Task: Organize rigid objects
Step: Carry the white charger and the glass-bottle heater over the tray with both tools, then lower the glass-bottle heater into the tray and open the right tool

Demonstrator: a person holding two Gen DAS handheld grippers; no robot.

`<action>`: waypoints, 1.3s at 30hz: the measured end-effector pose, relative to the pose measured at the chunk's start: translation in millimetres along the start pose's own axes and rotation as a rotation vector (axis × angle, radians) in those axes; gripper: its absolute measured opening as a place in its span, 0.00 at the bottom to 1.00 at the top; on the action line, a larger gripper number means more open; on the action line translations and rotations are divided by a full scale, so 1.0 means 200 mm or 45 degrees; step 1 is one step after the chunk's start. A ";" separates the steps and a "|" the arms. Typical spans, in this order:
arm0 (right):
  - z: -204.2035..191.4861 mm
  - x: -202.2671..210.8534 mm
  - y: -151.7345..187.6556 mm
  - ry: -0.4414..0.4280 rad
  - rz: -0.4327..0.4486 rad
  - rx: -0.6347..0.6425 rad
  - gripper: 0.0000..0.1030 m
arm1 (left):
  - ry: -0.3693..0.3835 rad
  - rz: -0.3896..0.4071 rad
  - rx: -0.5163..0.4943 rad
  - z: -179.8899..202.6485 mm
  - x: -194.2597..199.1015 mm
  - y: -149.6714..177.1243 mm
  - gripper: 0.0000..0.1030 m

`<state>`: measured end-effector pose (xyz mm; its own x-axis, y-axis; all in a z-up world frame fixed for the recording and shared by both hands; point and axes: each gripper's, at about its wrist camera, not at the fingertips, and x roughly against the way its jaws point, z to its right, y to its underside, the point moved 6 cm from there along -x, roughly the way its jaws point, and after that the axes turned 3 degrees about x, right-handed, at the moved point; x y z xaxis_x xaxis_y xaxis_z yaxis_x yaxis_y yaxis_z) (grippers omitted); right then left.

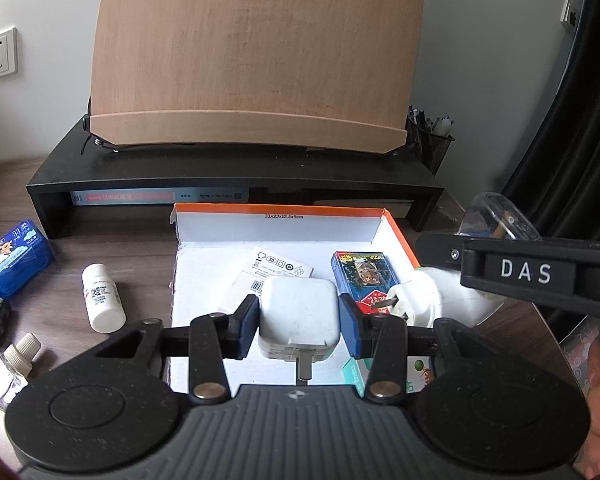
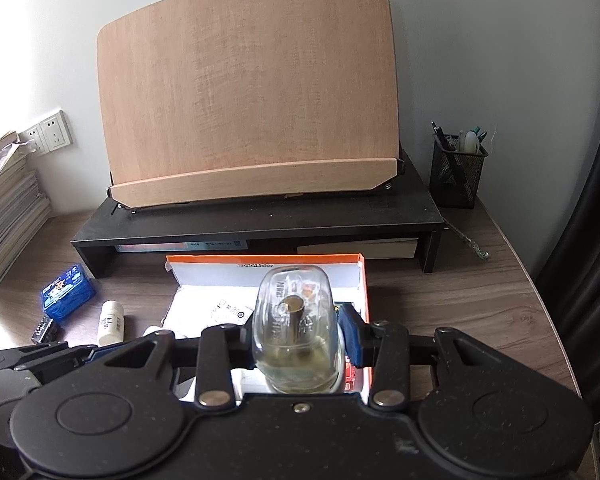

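at the far left of the left wrist view a blue plastic box [image 1: 14, 258] sits on the brown wood-grain desk [image 1: 132, 236], with a small white pill bottle [image 1: 102, 298] lying a little further in, both not yet in the white cardboard tray with the orange rim [image 1: 280, 210] at the middle of the frame.

low in the centre, the left gripper [image 1: 299, 318] is closed on a white square charger block [image 1: 299, 316], its blue pads pressing either flank and the metal prong pointing back toward the camera. the block hangs over the tray floor, near a white printed card [image 1: 278, 266] and a blue pack of playing cards [image 1: 360, 276] that lie inside.

to the right of that, a white round plug [image 1: 416, 298] lies at the tray's right side. the right gripper [image 2: 300, 334] is clamped on a clear glass bottle with yellowish liquid [image 2: 296, 328], seen centre of the right wrist view, held above the tray's near right part.

both loads look ready to set down. i'd lower the charger onto bare floor short of the card, flat side down, before letting go. the glass wants the gentler landing: bring it low, clear of the plug and the card pack, and release only once it rests, since it could roll or knock.
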<state>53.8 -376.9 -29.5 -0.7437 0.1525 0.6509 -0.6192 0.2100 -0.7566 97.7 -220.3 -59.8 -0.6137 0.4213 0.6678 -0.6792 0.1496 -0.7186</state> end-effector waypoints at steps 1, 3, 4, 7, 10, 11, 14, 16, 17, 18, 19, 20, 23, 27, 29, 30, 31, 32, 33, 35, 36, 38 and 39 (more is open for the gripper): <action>-0.01 -0.01 0.00 -0.002 -0.001 0.003 0.47 | 0.000 -0.003 0.002 0.00 0.00 0.00 0.42; -0.01 -0.02 -0.01 -0.007 -0.002 0.005 0.47 | -0.002 -0.004 0.000 0.00 0.00 0.00 0.42; -0.02 -0.02 -0.01 -0.006 -0.003 0.008 0.47 | -0.002 -0.006 0.001 0.00 0.00 0.01 0.42; -0.02 -0.03 -0.01 -0.008 -0.004 0.013 0.47 | -0.004 -0.006 0.002 0.00 -0.01 0.01 0.42; -0.02 -0.04 -0.01 -0.006 -0.008 0.020 0.47 | -0.003 -0.006 0.003 0.01 -0.01 0.02 0.42; -0.02 -0.04 -0.02 -0.005 -0.009 0.020 0.47 | -0.003 -0.006 0.003 0.01 -0.01 0.02 0.42; -0.01 -0.04 -0.02 0.003 -0.008 0.016 0.47 | 0.003 -0.009 0.000 0.02 -0.02 0.01 0.42; 0.00 -0.04 -0.02 0.006 -0.009 0.016 0.47 | 0.006 -0.009 -0.004 0.03 -0.03 0.01 0.42; 0.00 -0.05 -0.02 0.009 -0.009 0.015 0.47 | 0.010 -0.010 -0.005 0.03 -0.03 0.01 0.42; 0.00 -0.05 -0.02 0.010 -0.010 0.014 0.47 | 0.013 -0.010 -0.008 0.04 -0.04 0.01 0.42; 0.01 -0.05 -0.02 0.011 -0.013 0.013 0.47 | 0.016 -0.011 -0.013 0.04 -0.04 0.01 0.42; 0.01 -0.06 -0.02 0.013 -0.016 0.011 0.47 | 0.018 -0.012 -0.017 0.04 -0.05 0.01 0.42; 0.01 -0.07 -0.03 0.016 -0.024 0.006 0.47 | 0.025 -0.019 -0.023 0.05 -0.06 0.00 0.42; -0.01 -0.09 -0.02 0.015 -0.031 0.008 0.47 | 0.029 -0.026 -0.023 0.04 -0.07 0.00 0.42; -0.02 -0.10 -0.02 0.018 -0.035 0.009 0.47 | 0.031 -0.030 -0.022 0.03 -0.07 0.00 0.42; -0.02 -0.11 -0.02 0.019 -0.037 0.008 0.47 | 0.032 -0.032 -0.021 0.02 -0.08 0.00 0.42; -0.02 -0.11 -0.02 0.019 -0.041 0.006 0.47 | 0.033 -0.032 -0.021 0.02 -0.08 0.00 0.42; -0.02 -0.12 -0.02 0.020 -0.045 0.006 0.47 | 0.034 -0.033 -0.023 0.02 -0.08 0.00 0.42; -0.03 -0.12 -0.02 0.022 -0.048 0.006 0.47 | 0.035 -0.034 -0.024 0.01 -0.08 0.00 0.42; -0.03 -0.14 -0.01 0.026 -0.055 0.006 0.47 | 0.036 -0.038 -0.026 0.01 -0.08 0.00 0.42; -0.03 -0.14 -0.01 0.028 -0.058 0.005 0.47 | 0.037 -0.040 -0.026 0.01 -0.09 0.00 0.42; -0.04 -0.16 -0.01 0.032 -0.064 0.003 0.47 | 0.041 -0.042 -0.027 0.00 -0.09 0.00 0.42; -0.04 -0.16 -0.01 0.033 -0.068 0.003 0.47 | 0.041 -0.045 -0.028 0.00 -0.09 0.00 0.42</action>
<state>80.9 -375.1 -48.5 -0.7028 0.1663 0.6917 -0.6583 0.2164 -0.7210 109.5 -227.9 -72.3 -0.5763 0.4437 0.6863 -0.6907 0.1844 -0.6992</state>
